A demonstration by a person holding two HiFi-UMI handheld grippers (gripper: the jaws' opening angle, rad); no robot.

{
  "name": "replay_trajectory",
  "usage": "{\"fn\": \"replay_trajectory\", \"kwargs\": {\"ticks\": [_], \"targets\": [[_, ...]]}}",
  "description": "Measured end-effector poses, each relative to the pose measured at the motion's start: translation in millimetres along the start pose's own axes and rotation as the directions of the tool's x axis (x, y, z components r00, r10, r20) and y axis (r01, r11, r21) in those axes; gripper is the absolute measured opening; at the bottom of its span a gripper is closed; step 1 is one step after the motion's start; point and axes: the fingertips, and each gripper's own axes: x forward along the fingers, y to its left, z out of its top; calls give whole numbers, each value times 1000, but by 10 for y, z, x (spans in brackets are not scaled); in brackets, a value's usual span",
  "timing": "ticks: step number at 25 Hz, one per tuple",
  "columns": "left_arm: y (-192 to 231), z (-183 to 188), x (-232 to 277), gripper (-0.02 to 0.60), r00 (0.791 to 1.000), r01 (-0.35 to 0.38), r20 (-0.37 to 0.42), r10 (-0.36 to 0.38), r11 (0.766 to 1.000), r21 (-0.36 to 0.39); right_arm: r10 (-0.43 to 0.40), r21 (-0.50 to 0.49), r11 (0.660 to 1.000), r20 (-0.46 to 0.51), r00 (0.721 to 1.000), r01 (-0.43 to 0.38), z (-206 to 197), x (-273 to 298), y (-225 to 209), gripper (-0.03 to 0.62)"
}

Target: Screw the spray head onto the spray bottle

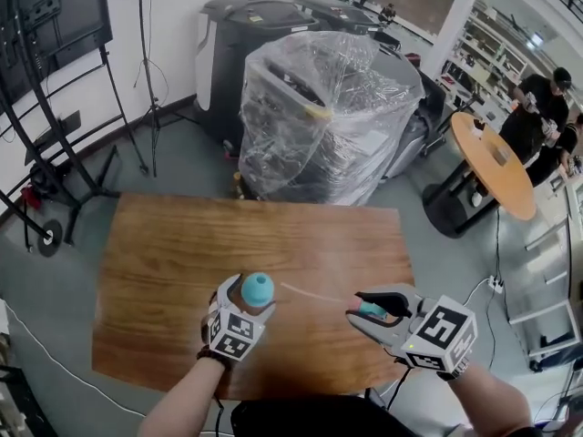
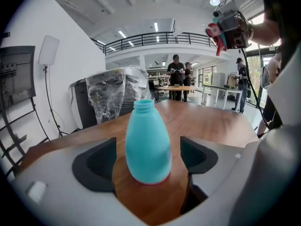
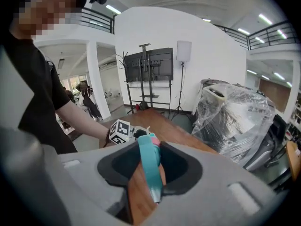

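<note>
A teal spray bottle (image 1: 257, 288) (image 2: 147, 145) stands upright with its neck uncapped near the front edge of the wooden table (image 1: 182, 244). My left gripper (image 1: 250, 291) (image 2: 148, 160) is open, one jaw on each side of the bottle with a gap showing on both sides. To its right, my right gripper (image 1: 357, 306) (image 3: 150, 173) is shut on the teal and pink spray head (image 1: 371, 309) (image 3: 149, 168). The head's thin clear tube (image 1: 310, 291) points left toward the bottle. In the right gripper view the left gripper's marker cube (image 3: 120, 132) sits beyond the head.
Behind the table stands a plastic-wrapped bundle (image 1: 319, 107) with black bins (image 1: 246, 35) behind it. A screen stand (image 1: 55, 44) is at the far left. At the right are a round orange table (image 1: 496, 162) and people (image 1: 537, 107).
</note>
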Motion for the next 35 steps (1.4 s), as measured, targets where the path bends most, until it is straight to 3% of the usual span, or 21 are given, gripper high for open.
{"fn": "replay_trajectory", "kwargs": {"ticks": [11, 14, 16, 20, 26, 29, 35], "targets": [[-14, -192, 259, 414, 998, 41, -51, -39, 998, 42, -50, -49, 998, -60, 997, 47, -62, 2, 84, 121], [-39, -146, 212, 408, 997, 42, -67, -36, 995, 89, -57, -76, 996, -68, 996, 52, -32, 7, 83, 121], [-63, -92, 153, 405, 996, 41, -86, -27, 987, 158, -44, -103, 994, -79, 996, 36, -31, 27, 106, 121], [-90, 56, 16, 403, 992, 19, -121, 22, 943, 333, -53, -187, 982, -119, 991, 30, -36, 46, 104, 121], [-81, 180, -155, 403, 975, 5, -193, 111, 854, 519, -78, -331, 943, -165, 983, 19, -178, 62, 81, 121], [-175, 257, -204, 403, 970, 25, -212, 123, 813, 582, -90, -387, 922, -192, 977, 9, -238, 101, 89, 121], [-556, 536, -268, 402, 966, 93, -240, 90, 751, 654, -105, -510, 860, -222, 969, -24, -347, 209, 127, 121]]}}
